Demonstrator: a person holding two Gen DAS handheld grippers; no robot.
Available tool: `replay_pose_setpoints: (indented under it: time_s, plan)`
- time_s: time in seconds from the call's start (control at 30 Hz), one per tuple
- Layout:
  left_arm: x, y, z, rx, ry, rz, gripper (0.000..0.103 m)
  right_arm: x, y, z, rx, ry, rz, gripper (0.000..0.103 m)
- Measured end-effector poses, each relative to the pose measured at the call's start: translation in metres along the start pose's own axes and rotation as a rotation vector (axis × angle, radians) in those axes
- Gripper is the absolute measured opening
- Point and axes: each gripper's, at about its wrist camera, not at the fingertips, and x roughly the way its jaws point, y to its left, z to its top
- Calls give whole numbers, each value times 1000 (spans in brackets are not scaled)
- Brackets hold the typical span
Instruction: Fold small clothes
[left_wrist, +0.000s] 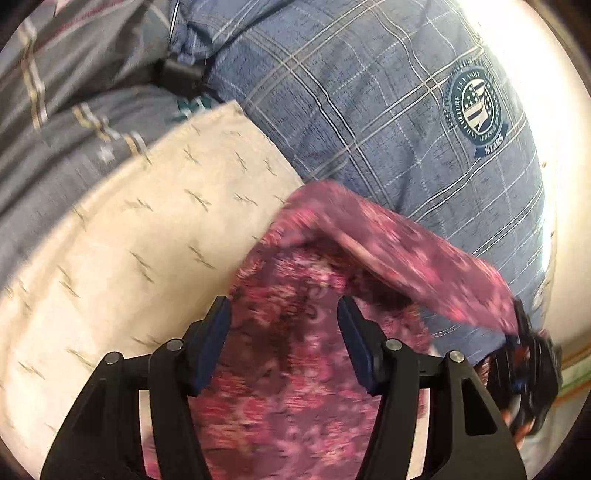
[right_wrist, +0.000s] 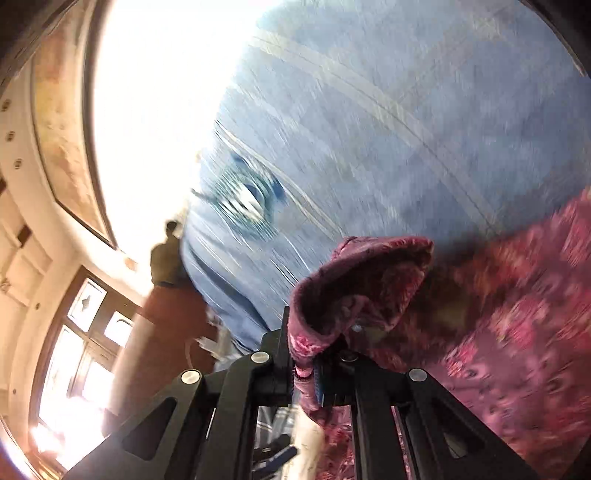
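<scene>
A small pink and maroon floral garment (left_wrist: 295, 350) lies over a cream cloth and a blue plaid bedcover. My left gripper (left_wrist: 284, 314) is open, its jaws spread just above the garment's middle, holding nothing. My right gripper (right_wrist: 314, 354) is shut on a bunched corner of the floral garment (right_wrist: 354, 284) and holds it lifted. In the left wrist view the right gripper (left_wrist: 524, 332) shows at the right edge, holding the end of a raised fold of the garment.
A cream patterned cloth (left_wrist: 140, 240) lies left of the garment. The blue plaid bedcover (left_wrist: 369, 110) with a round badge (left_wrist: 476, 107) lies beyond. A grey plaid cloth (left_wrist: 55, 110) is at the far left. A bright window (right_wrist: 147, 110) and wooden panes (right_wrist: 85, 332) show at left.
</scene>
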Motion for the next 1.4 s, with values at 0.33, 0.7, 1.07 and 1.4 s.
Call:
replay_pose_setpoints:
  time_s: [0.33, 0.7, 1.07, 1.4]
  plan:
    - [64, -17, -28, -172, 139, -110, 58, -86, -8, 30, 1, -94, 18, 8]
    - [46, -33, 11, -116, -37, -101, 20, -122, -33, 41, -46, -114, -36, 8]
    - [54, 16, -23, -143, -17, -18, 19, -123, -181, -40, 195, 77, -476, 12]
    - [54, -1, -29, -46, -64, 7, 35, -2, -32, 14, -291, 206, -373, 54]
